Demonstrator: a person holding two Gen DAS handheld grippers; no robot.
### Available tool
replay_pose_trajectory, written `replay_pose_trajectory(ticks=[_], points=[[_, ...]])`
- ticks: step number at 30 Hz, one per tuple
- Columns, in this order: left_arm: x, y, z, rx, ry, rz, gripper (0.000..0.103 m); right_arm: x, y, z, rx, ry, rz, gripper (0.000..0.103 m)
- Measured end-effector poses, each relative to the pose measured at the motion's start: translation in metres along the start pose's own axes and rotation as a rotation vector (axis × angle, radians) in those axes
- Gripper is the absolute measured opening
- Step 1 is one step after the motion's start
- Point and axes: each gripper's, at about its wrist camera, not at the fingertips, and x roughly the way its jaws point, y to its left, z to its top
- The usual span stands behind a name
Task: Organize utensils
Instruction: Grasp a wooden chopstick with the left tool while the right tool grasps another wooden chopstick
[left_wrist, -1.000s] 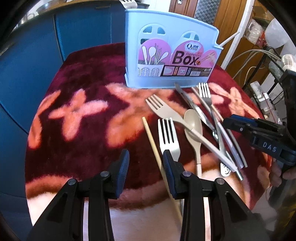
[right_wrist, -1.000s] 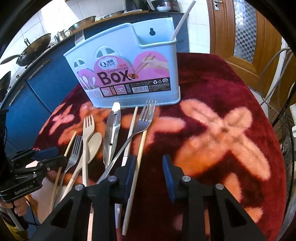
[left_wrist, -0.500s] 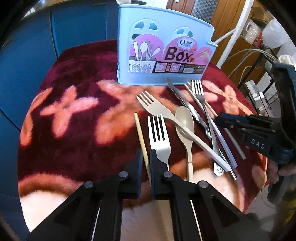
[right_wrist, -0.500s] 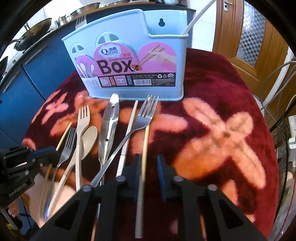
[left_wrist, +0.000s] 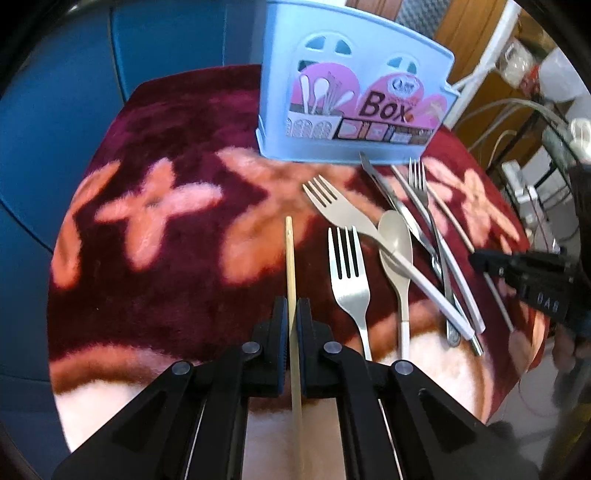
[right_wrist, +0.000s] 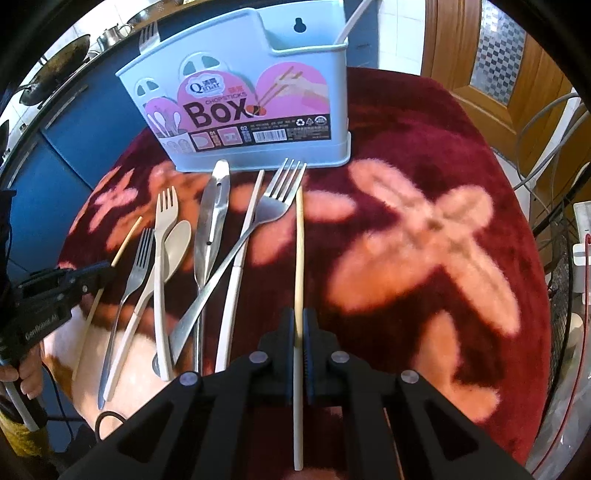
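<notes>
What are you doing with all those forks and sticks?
Someone is tidying cutlery into the light blue plastic utensil box on the red flowered cloth. Each hand holds a black two-finger gripper, and each is shut on one pale wooden chopstick: the left gripper on the left chopstick, the right gripper on the right chopstick. The forks, beige spoon and metal tongs lie on the cloth.

surface: floral rug (right_wrist: 424, 229) | on it: chopsticks box (right_wrist: 258, 122), forks, spoon, maybe tongs
</notes>
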Motion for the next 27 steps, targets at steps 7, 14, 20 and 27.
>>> replay_pose_trajectory(ticks=[7, 14, 20, 27], points=[[0.005, -0.003, 0.008, 0.045, 0.081, -0.006, 0.005, 0.010, 0.000, 0.018, -0.021, 0.038, 0.009, 0.008], [0.012, 0.002, 0.020, 0.042, 0.119, -0.039, 0.005, 0.022, -0.007, 0.039, 0.002, 0.103, 0.054, 0.010], [0.016, 0.007, 0.029, 0.021, 0.145, -0.080, 0.004, 0.027, -0.008, 0.047, -0.016, 0.126, 0.074, 0.010], [0.008, 0.013, 0.026, -0.033, 0.094, -0.153, 0.002, 0.016, -0.010, 0.034, -0.010, 0.044, 0.088, 0.006]])
